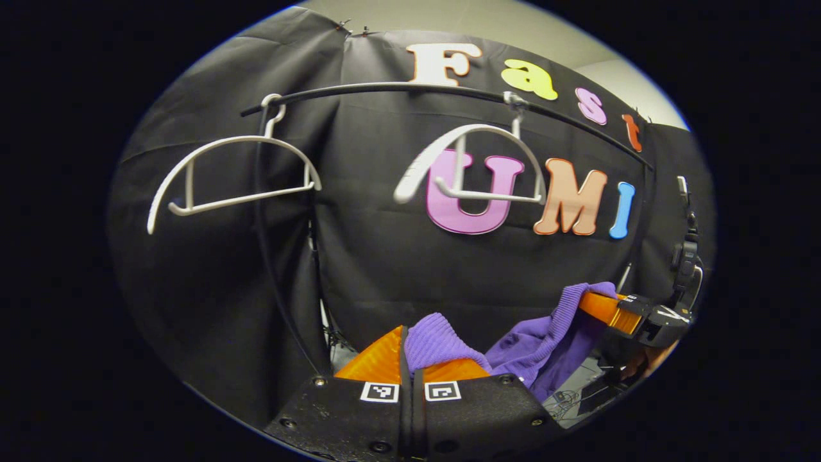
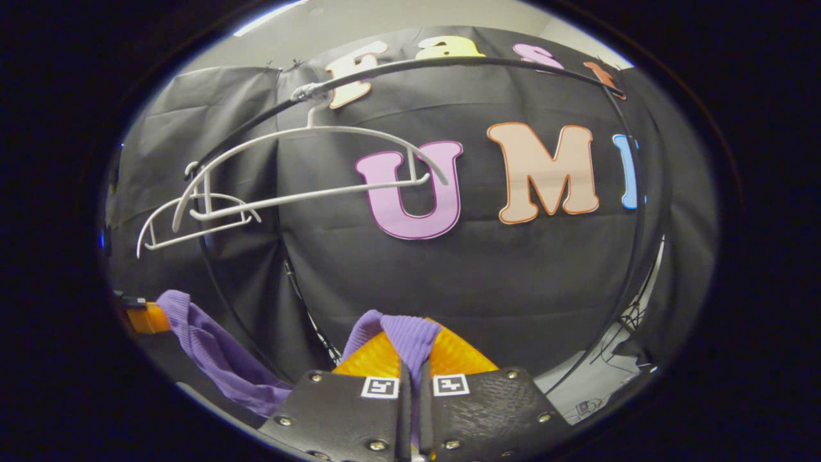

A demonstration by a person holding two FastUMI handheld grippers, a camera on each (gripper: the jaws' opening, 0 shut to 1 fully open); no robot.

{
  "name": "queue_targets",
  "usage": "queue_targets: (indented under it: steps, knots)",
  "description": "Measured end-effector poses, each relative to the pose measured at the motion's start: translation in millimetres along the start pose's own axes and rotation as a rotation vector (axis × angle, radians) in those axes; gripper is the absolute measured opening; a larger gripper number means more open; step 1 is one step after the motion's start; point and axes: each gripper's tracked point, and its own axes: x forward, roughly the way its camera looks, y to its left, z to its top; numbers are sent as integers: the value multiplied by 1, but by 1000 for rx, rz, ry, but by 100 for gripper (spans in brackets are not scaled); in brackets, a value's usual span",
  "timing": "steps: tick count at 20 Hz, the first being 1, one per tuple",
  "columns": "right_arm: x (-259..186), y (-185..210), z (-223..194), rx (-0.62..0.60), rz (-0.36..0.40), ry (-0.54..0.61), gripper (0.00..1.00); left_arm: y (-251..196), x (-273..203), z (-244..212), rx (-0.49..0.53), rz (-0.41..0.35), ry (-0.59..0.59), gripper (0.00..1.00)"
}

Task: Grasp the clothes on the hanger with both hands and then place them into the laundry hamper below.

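Two views, taken one after another.

Left gripper view
- Garment: purple knit garment (image 1: 526, 350), off the hangers, strung across the lower middle to lower right of the frame; long axis running from bottom centre up and rightward, sagging between the two grippers.
- Left gripper (image 1: 410, 359): bottom centre, fingers pressed nearly together, pinching a ribbed purple edge that bulges up just above the tips.
- Right gripper (image 1: 606, 308): lower right, farther off, fingers closed on the other ribbed edge of the garment; pointing toward the left of the frame.
- Hand: partly seen below the right gripper at lower right, too cut off to tell its pose.
- Hangers: two bare white ones on the dark curved rail (image 1: 397, 86), left hanger (image 1: 231, 173) at upper left, right hanger (image 1: 471, 167) at upper centre.

Right gripper view
- Garment: ribbed purple edge wrapped over the fingertips at bottom centre; rest trailing down and leftward to the lower left of the frame.
- Right gripper: bottom centre, fingers squeezed close with purple cloth clamped in the narrow slot between them.
- Left gripper: lower left edge, holding the far end of the garment; spread of its fingers not discernible there.
- Hangers: both bare, overlapping at upper left under the rail.
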Motion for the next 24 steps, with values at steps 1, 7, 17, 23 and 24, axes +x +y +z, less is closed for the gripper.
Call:
queue_targets:
  steps: [1, 7, 17, 23, 24]
  knots:
    - [-3, -1, 4, -2, -7, -11, 5, -10, 3, 3, 10, -22, -4, 1]
    - [-15, -5, 46, 3, -51, -100, 5, -71, 30, 33, 38, -160, -49, 1]
    - [-14, -15, 113, 12, -145, -218, 5, -125, 84, 60, 43, -280, -103, 0]
    - [24, -47, 53, 78, -223, -78, 5, -140, 125, 16, 67, -294, -64, 0]
    - [30, -52, 37, 97, -232, -40, 5, -139, 133, 6, 76, -297, -63, 0]
